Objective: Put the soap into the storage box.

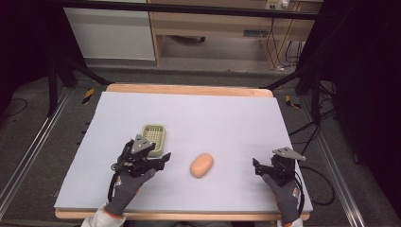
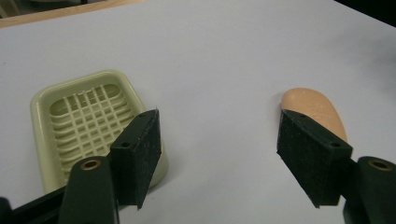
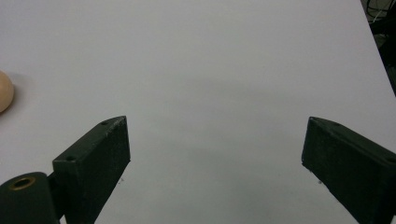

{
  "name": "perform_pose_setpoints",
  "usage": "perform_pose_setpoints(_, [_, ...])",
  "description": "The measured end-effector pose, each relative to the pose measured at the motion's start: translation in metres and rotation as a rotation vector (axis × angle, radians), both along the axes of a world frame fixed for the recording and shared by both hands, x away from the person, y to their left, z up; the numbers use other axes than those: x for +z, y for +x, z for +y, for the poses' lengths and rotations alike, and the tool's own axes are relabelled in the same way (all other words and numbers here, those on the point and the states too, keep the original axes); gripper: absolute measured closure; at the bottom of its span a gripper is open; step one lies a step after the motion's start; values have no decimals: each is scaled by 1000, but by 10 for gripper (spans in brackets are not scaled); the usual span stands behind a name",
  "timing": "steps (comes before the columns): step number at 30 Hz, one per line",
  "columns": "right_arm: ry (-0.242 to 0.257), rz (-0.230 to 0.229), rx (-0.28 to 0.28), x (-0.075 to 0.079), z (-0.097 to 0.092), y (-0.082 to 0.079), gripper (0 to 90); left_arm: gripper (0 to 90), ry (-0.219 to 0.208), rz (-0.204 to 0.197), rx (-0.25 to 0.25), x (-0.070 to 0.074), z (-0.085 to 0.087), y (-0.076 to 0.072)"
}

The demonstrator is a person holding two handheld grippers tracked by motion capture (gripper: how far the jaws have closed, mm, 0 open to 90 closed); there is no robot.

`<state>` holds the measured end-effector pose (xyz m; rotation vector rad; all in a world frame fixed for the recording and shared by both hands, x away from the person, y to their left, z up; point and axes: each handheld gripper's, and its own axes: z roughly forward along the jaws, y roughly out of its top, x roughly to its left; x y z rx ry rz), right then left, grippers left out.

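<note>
A peach-orange bar of soap (image 1: 202, 164) lies on the white table sheet (image 1: 189, 113) near the front middle. A pale green slotted soap dish (image 1: 154, 137) sits to its left and a little farther back, with nothing in it. My left gripper (image 1: 163, 160) hovers just in front of the dish, open, jaws pointing right toward the soap. In the left gripper view the dish (image 2: 88, 121) is behind the left jaw and the soap (image 2: 317, 112) behind the right jaw; my left gripper (image 2: 219, 135) holds nothing. My right gripper (image 1: 257, 168) is open to the right of the soap, apart from it.
In the right gripper view my right gripper (image 3: 215, 140) spans bare white sheet, with the soap's edge (image 3: 4, 91) at far left. The table's wooden rim (image 1: 189, 89) runs along the back. Black frame legs and cables stand on the floor around it.
</note>
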<state>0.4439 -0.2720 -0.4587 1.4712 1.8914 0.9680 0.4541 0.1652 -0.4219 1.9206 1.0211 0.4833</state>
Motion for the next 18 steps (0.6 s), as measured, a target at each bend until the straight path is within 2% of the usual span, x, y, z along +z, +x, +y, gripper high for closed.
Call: perform_pose_setpoints(18, [-8, 12, 6, -1, 2, 1, 78, 294, -3, 12, -37, 5, -30, 8])
